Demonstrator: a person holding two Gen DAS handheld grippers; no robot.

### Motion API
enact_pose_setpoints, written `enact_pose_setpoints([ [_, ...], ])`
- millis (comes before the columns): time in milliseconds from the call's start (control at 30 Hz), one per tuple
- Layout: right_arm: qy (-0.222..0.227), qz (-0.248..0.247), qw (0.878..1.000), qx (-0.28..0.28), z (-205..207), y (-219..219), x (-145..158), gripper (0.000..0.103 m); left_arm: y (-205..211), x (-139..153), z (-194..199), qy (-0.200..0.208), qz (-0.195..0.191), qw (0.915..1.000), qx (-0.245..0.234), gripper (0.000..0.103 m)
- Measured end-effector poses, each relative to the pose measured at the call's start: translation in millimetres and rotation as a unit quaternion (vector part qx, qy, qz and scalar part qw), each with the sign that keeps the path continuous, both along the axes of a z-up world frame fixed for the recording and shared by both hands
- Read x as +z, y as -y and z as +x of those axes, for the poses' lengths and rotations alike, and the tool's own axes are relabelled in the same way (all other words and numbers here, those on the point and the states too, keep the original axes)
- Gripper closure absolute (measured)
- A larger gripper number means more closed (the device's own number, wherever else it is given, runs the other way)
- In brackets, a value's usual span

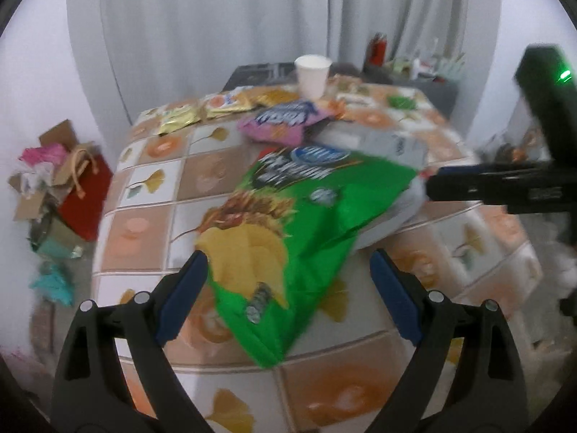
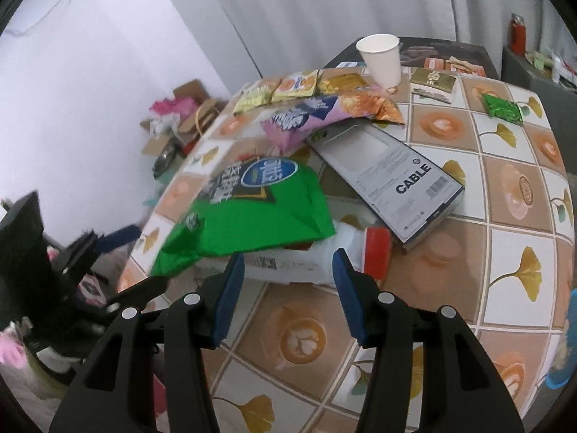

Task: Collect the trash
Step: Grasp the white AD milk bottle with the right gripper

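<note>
Jaws apart, green chip bag between, untouched.

The left claw stands open over the near end of a green chip bag lying on the tiled bench, with the right claw at the bag's far corner, a purple bag and white cup beyond.

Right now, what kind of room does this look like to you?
Probably a lived-in room at home, not a lab: a table with a patterned cover strewn with snack bags, a paper cup, curtains behind, and gift bags piled on the floor.
</note>
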State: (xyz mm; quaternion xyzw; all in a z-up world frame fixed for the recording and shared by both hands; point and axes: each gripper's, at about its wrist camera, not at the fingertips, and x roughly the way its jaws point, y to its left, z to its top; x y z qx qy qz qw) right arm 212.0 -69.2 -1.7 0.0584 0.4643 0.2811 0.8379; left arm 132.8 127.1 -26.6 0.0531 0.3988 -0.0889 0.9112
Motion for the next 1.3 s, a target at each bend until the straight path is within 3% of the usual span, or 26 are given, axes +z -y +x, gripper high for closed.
enact_pose_setpoints([
  [133, 0.0, -0.035, 0.999, 0.011, 4.0, -18.4, -3.7, 0.052, -17.9, 0.2, 14.1, -0.005, -0.025, 0.9989, 0.039, 0.016],
  [333, 0.001, -0.038, 0.999, 0.024, 10.0, -40.9, -3.9, 0.052, -54.3, -2.6, 34.6, -0.018, -0.087, 0.9904, 0.105, 0.016],
  [500, 0.001, -0.038, 0.999, 0.023, 20.4, -51.1, -5.2, 0.052, -60.5, 3.6, 27.7, -0.009, -0.14, 0.9862, 0.087, 0.016],
  [633, 0.001, -0.033, 0.999, 0.023, 29.4, -61.7, -4.8, 0.052, -55.2, 0.8, 19.5, -0.01, -0.131, 0.9888, 0.07, 0.016],
  [867, -0.008, -0.001, 1.0, 0.028, 43.2, -77.6, -13.0, 0.052, -62.5, -12.4, 18.2, -0.032, -0.149, 0.9847, 0.086, 0.016],
  [1000, -0.014, 0.002, 0.998, 0.055, 39.9, -81.3, -17.6, 0.046, -64.4, -13.8, 17.1, -0.033, -0.146, 0.9845, 0.092, 0.016],
  [1300, -0.058, -0.026, 0.994, 0.085, 13.1, -55.7, -33.2, 0.039, -61.0, -18.4, 18.9, -0.039, -0.139, 0.9853, 0.092, 0.016],
])
